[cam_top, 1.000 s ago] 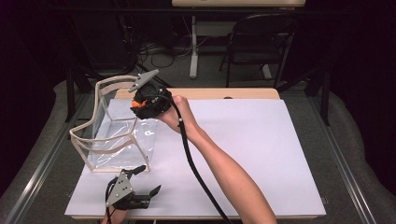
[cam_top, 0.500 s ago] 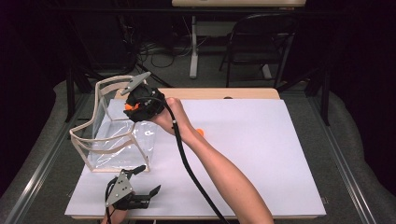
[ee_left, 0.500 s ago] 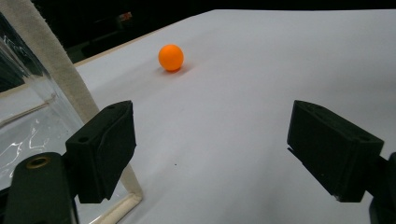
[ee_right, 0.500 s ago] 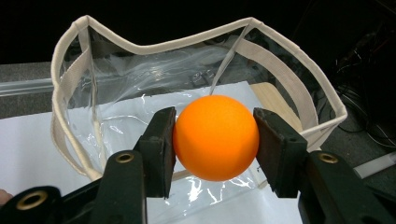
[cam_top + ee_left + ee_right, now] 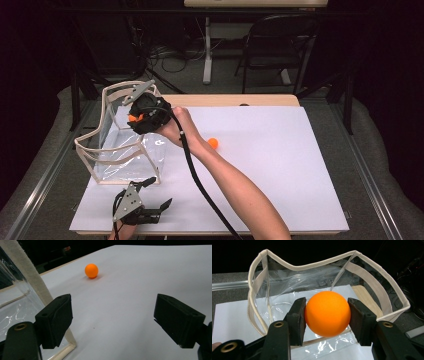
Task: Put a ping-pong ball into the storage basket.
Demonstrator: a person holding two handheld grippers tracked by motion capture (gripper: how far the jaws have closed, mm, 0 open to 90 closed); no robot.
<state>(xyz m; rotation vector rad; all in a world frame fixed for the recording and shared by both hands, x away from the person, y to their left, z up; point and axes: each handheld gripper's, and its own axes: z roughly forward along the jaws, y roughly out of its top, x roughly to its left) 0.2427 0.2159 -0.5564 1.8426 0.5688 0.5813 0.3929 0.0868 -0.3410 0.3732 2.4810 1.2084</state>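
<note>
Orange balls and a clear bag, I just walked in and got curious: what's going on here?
A person works at the table with a handheld gripper in each hand. The right gripper is clamped on an orange ball and holds it over the open top of the clear bag. A second ball lies loose on the white table. The left gripper waits open near the table's front edge, beside the bag.

**Bag at left, one ball loose, one held above it**

The clear plastic bag with cream trim [image 5: 120, 145] stands at the table's [image 5: 280, 170] left; the right gripper [image 5: 136, 117] holds a ball [image 5: 327, 313] over its opening; another small ball [image 5: 213, 143] lies right of the bag; the left gripper [image 5: 150, 200] sits before it, near the front edge.
</note>
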